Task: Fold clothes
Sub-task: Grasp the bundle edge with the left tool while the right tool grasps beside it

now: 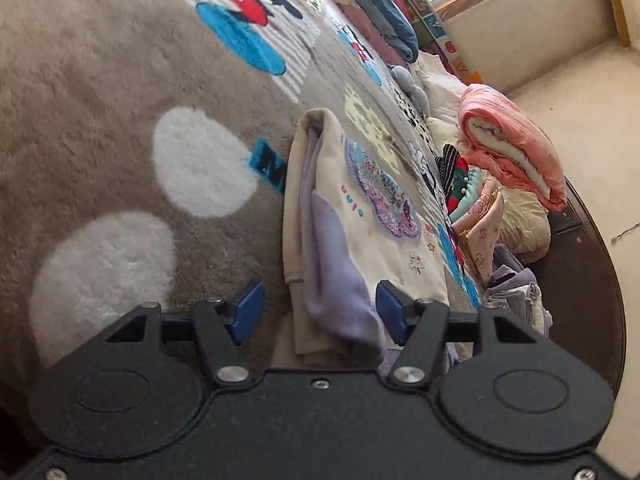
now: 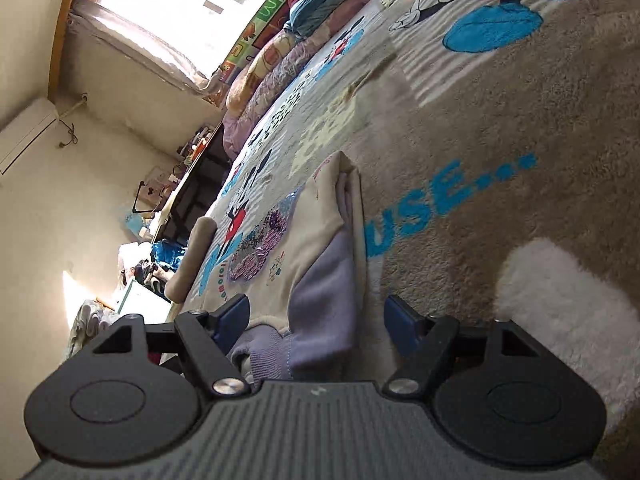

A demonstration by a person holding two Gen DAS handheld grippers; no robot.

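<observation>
A cream sweatshirt (image 1: 384, 240) with lilac sleeves and a sequin patch lies folded lengthwise on a fuzzy brown cartoon blanket (image 1: 100, 100). My left gripper (image 1: 320, 312) is open, its blue pads either side of the garment's near lilac sleeve end without pinching it. In the right wrist view the same sweatshirt (image 2: 316, 228) stretches away from me, with a ribbed lilac cuff at its near end. My right gripper (image 2: 318, 322) is open too, straddling that near end over the blanket (image 2: 500, 120).
Folded clothes (image 1: 476, 216) and a rolled pink quilt (image 1: 516, 144) sit at the bed's edge. Pillows and bedding (image 2: 272, 64) line the far side. A rolled beige item (image 2: 194, 256) lies near the bed's edge, beyond which are a dark desk (image 2: 196, 184) and clutter.
</observation>
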